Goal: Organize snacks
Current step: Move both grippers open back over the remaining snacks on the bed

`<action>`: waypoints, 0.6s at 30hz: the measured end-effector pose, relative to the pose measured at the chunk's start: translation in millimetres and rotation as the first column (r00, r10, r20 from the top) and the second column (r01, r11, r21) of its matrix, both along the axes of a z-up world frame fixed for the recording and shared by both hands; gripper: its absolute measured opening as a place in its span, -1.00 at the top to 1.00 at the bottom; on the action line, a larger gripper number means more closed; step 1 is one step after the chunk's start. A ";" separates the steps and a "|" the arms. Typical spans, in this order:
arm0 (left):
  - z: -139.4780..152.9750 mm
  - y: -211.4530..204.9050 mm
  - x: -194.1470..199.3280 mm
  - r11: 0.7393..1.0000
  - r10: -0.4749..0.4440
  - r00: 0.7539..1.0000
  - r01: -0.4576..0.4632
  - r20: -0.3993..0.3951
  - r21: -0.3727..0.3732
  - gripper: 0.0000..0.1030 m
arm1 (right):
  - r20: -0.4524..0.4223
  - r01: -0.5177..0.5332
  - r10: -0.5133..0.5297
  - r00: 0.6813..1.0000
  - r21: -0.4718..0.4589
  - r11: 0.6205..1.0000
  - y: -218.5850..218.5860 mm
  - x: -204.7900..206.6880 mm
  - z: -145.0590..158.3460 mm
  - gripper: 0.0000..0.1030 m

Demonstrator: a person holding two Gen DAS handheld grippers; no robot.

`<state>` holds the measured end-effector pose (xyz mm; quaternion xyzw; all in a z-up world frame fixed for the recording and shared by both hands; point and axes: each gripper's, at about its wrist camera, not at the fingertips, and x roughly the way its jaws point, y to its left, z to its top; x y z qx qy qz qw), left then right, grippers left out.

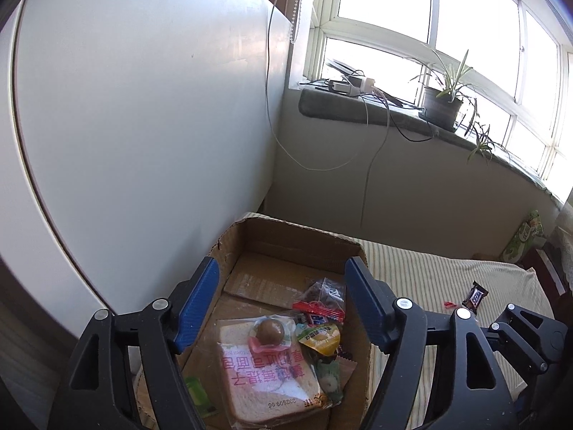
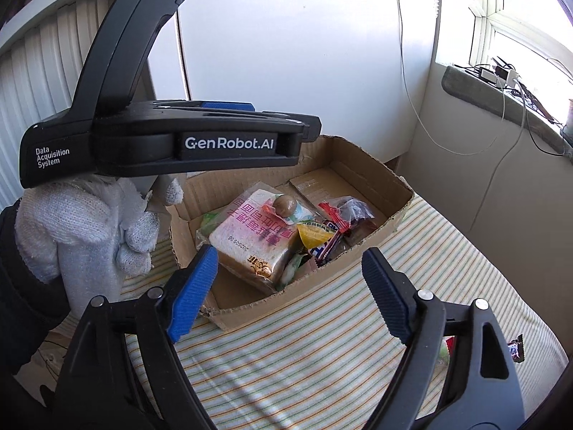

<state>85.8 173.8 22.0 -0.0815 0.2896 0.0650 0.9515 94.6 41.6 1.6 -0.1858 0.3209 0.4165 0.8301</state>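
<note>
Both grippers, left [image 1: 283, 304] and right [image 2: 290, 294], gape empty; next, fetch the chocolate bar [image 1: 474, 297] right of the cardboard box [image 2: 358, 261].

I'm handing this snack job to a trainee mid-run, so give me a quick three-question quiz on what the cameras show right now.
1. True or false: both tools are open and hold nothing.
2. What lies on top of the bagged sliced bread in the cardboard box?
A. a round brown packaged snack
B. a banana
C. a spoon
3. Fill in: a dark wrapped candy bar lies outside the box on the striped ____.

Key: 1 true: left tool, right tool. 2 A: the snack. 3 cloth.
</note>
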 end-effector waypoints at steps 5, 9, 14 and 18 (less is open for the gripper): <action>6.0 -11.3 -6.2 1.000 -0.009 1.000 0.009 0.008 0.005 -0.41 | 0.008 0.024 -0.024 1.000 0.010 1.000 -17.8 -2.8 4.7 -0.65; 8.5 -21.3 -11.4 1.000 -0.016 1.000 0.016 0.013 0.010 -0.41 | 0.015 0.042 -0.043 0.999 0.017 0.999 -32.3 -5.9 7.0 -0.65; 12.1 -34.3 -16.0 0.999 -0.029 0.999 0.028 0.015 0.019 -0.41 | 0.014 0.070 -0.070 0.997 0.027 0.997 -51.7 -7.1 9.5 -0.66; 13.7 -45.6 -19.6 0.999 -0.042 0.999 0.042 0.016 0.027 -0.41 | 0.017 0.093 -0.094 0.995 0.033 0.995 -68.2 -7.7 11.7 -0.66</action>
